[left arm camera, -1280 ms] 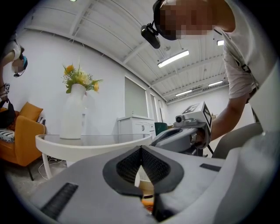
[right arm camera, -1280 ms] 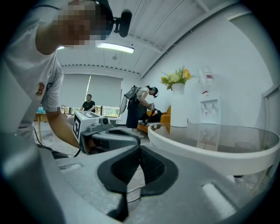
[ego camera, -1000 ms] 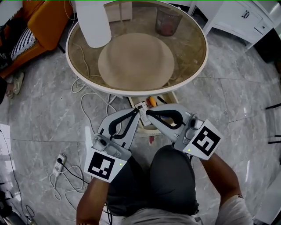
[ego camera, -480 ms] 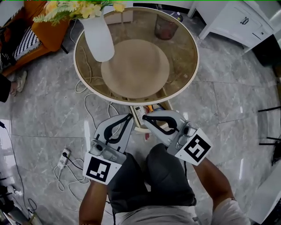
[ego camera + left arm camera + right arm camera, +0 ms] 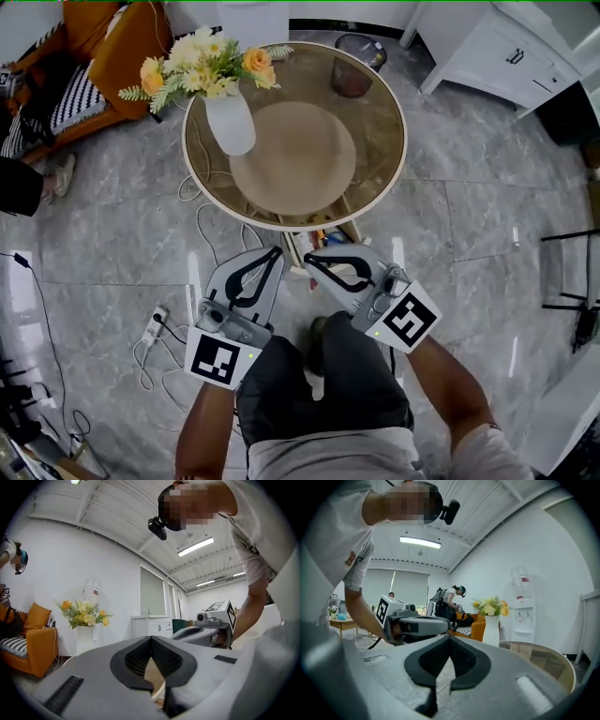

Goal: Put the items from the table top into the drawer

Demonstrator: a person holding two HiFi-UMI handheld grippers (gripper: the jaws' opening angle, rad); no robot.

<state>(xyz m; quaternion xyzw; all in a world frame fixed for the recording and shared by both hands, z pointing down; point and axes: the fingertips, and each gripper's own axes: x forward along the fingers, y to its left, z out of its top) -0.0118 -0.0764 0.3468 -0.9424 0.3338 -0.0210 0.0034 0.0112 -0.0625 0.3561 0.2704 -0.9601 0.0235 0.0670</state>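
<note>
Left gripper (image 5: 277, 251) and right gripper (image 5: 310, 255): jaws together on both, nothing held. Both hover side by side over the open drawer (image 5: 349, 232), which has small items inside. Table (image 5: 398, 169) carries a vase (image 5: 231, 122).

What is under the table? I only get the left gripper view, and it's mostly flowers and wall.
Observer: The head view shows an open drawer sticking out beneath the round table, with small items lying in it.
Operator: Is the other gripper holding anything?
Observer: No. In the right gripper view, the right gripper is shut with nothing between its jaws.
Operator: What's on top of the table?
Observer: From the head view, I see only the vase of flowers on the glass.
</note>
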